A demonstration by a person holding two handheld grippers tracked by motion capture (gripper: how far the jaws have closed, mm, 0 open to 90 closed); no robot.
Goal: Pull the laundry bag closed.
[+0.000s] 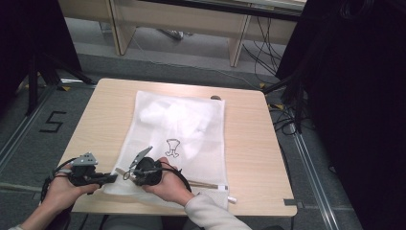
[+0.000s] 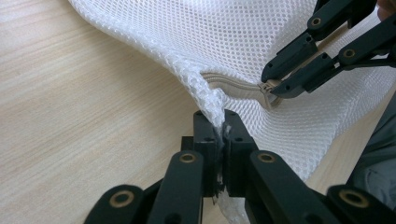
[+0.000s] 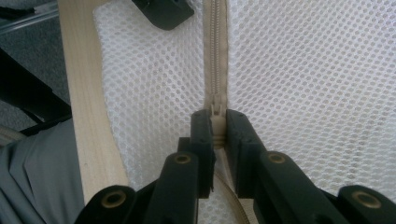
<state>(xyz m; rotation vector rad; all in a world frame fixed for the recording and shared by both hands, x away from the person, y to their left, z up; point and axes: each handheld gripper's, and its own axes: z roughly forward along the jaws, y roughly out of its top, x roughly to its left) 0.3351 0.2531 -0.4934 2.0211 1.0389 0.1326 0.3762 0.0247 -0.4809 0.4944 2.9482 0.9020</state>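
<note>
light wooden table (image 1: 249,143) on grey floor (image 1: 43,139) marked with a black 5 (image 1: 51,121); cables (image 1: 261,48) trail beyond it.

A small desk (image 1: 249,143) with a pale wood-grain top stands on a grey floor (image 1: 158,62). A white mesh laundry bag (image 1: 191,139) lies flat on the desk, from near the far edge down to the near edge, slightly left of the middle. Its beige zipper (image 1: 203,183) runs along the near edge. A small dark object (image 1: 216,97), too small to identify, sits near the far edge.
</note>
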